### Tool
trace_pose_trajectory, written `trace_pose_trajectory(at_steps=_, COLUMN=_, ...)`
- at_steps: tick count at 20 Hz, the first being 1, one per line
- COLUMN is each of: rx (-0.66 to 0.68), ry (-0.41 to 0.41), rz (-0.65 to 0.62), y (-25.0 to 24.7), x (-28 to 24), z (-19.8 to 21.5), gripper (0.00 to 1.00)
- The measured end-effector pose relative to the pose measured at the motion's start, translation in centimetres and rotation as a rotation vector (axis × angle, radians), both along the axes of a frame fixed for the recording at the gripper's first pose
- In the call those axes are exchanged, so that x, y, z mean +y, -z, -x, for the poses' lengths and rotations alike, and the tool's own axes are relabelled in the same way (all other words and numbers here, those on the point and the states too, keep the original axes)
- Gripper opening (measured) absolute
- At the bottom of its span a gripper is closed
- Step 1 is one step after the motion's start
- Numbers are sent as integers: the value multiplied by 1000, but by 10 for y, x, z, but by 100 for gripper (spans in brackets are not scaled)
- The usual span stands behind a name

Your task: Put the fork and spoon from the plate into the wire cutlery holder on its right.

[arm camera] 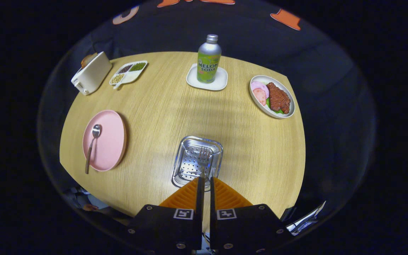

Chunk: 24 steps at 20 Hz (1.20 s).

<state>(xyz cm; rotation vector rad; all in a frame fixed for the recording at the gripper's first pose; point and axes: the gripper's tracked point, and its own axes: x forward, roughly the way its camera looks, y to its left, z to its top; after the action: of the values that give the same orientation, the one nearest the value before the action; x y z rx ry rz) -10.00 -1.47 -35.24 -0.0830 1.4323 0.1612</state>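
Both fingers of the gripper (204,184) stand close together with only a narrow slit between them, and the thin handle of the fork (203,159) runs down into that slit, so the fingers are pinched on the fork. Its tines point away from the fingers and hang over the inside of the cutlery holder (186,166), a shiny metal basket with a perforated floor that lies just ahead of the fingertips, its near rim partly hidden behind them. Whether the tines touch the basket floor cannot be told.

Well off to the left of the fingers, and apart from the basket, sits the pink plate (113,141). On its left half lies the spoon (91,147), bowl toward the far side, handle running toward the near edge of the plate and reaching just past the rim.

All of this rests on a round wooden table (246,148). Beyond the basket, at the far side, a green soda bottle (209,60) with a silver cap stands upright on a small white square saucer (221,82). To the right of it is an oval dish of meat (274,97) with pink slices and a bit of green. At the far left are a white toaster (91,73) with bread in it and, just beside it, a divided tray (129,72) holding grains and beans.
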Motion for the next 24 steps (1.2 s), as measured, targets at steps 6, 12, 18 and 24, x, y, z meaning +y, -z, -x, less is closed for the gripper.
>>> trace_pose_trajectory(at_steps=6, rx=-364, ry=73, rz=-84, y=-40, x=10, z=-53, gripper=15)
trace_pose_trajectory(at_steps=12, rx=-610, ry=143, rz=-208, y=-88, x=42, z=-79, gripper=25)
trace_pose_trajectory(at_steps=18, rx=-828, ry=129, rz=-166, y=-129, x=72, z=-93, gripper=74)
trace_pose_trajectory(at_steps=24, rx=-932, ry=147, rz=-137, y=-146, x=109, z=-91, gripper=91)
